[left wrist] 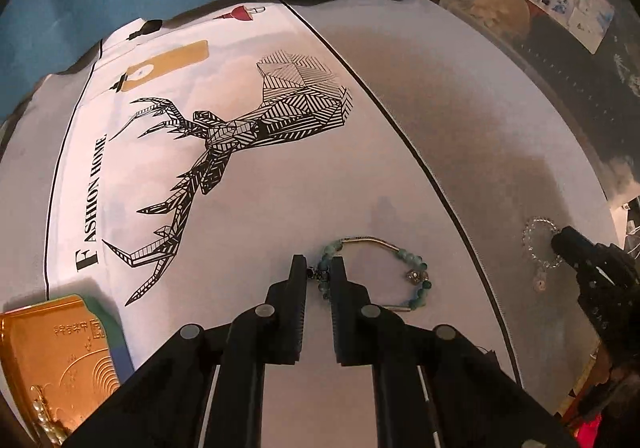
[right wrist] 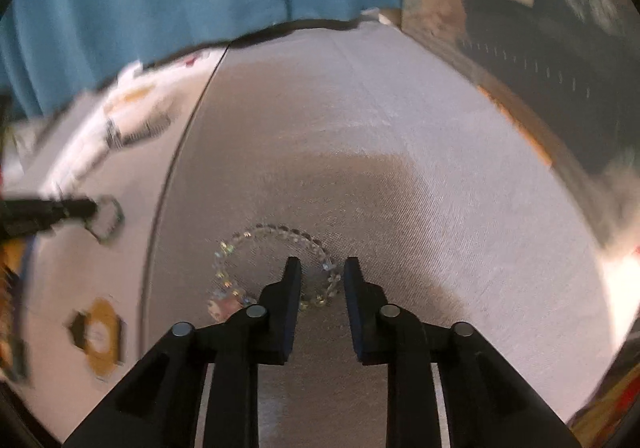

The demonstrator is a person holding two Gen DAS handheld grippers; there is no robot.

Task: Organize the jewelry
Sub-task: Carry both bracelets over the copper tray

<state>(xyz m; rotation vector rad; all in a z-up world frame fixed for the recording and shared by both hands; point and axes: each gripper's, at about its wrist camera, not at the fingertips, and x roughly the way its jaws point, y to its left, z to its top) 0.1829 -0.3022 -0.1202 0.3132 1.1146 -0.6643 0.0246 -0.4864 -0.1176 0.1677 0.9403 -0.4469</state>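
The printed cloth [left wrist: 248,184] fills the frame. Lower centre, my left gripper [left wrist: 319,276] pinches the teal bracelet [left wrist: 384,272] by its clasp. At right, my right gripper [right wrist: 322,276] is nearly closed on the crystal bracelet [right wrist: 276,236], both ready for lifting.

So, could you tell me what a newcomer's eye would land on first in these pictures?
Probably the big black geometric deer printed on the pale tablecloth. Next, the teal bead bracelet lying in front of it, nipped at its clasp end by the left gripper. The right gripper straddles a clear crystal bracelet.
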